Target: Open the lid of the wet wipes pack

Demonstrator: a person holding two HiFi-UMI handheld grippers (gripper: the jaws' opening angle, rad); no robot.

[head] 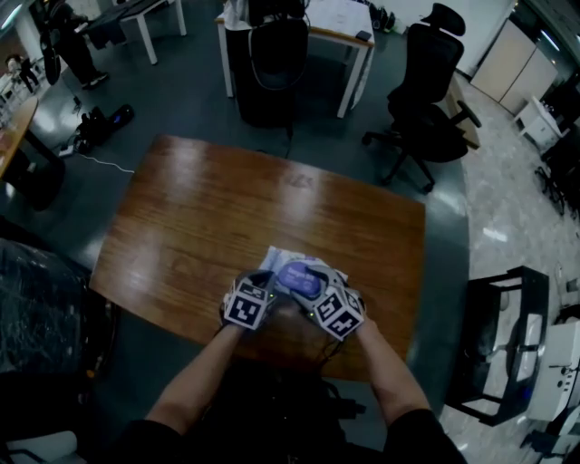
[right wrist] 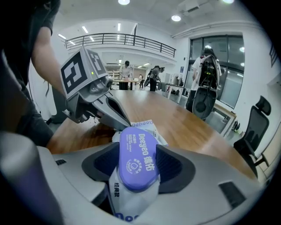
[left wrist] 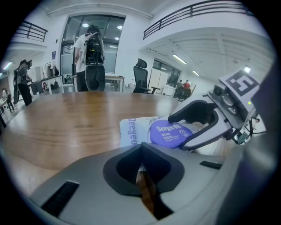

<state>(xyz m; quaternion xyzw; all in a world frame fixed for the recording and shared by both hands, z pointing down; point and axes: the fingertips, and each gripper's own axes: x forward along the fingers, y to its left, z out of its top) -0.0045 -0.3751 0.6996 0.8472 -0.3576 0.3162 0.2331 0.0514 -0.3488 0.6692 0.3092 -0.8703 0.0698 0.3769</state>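
— Where is the wet wipes pack (head: 292,269) being kept?
— It is being rested on the desk (head: 199,217) near its front edge, purple lid (right wrist: 138,156) up, and is being clamped by the wide-spread right tool (right wrist: 138,165)
— And the left tool (left wrist: 141,151)?
— It is being held pinched narrow, empty, just beside the pack

Wooden table (head: 227,208) centre; dim grey floor (head: 181,100) around; black office chair (head: 426,91) 1 o'clock; white desk (head: 335,23) 12 o'clock.
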